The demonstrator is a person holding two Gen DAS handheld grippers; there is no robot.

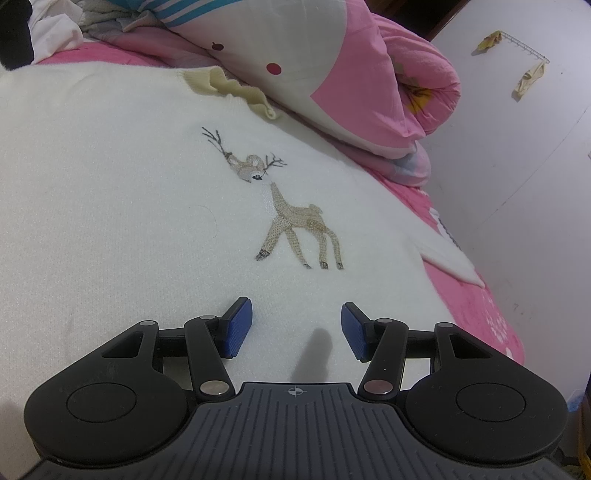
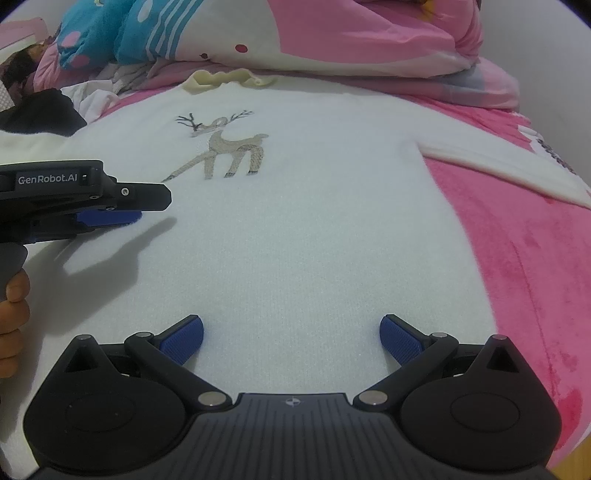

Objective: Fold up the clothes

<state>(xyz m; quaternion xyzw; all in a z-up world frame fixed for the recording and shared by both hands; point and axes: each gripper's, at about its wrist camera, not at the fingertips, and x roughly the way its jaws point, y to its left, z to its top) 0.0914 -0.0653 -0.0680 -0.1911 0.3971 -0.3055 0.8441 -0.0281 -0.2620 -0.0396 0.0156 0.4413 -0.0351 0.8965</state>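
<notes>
A white knit sweater (image 1: 129, 192) (image 2: 314, 229) with an embroidered deer (image 1: 291, 225) (image 2: 229, 147) lies spread flat on the pink bedspread (image 2: 517, 258), its cream collar (image 1: 236, 88) (image 2: 229, 79) toward the far bedding. One sleeve (image 2: 498, 162) (image 1: 450, 258) stretches to the right. My left gripper (image 1: 295, 325) hovers over the sweater's lower body, open, nothing between its blue pads. In the right wrist view the left gripper (image 2: 125, 214) reaches in from the left edge, low over the fabric. My right gripper (image 2: 291, 338) stands wide open above the sweater's hem area, empty.
A rolled pink and white quilt (image 1: 369, 74) (image 2: 332, 33) lies along the far side of the bed. Dark and white clothes (image 2: 55, 107) are piled at far left. A white wall (image 1: 517, 147) with a hook rail (image 1: 524, 48) rises at right. A hand (image 2: 13, 317) grips the left gripper's handle.
</notes>
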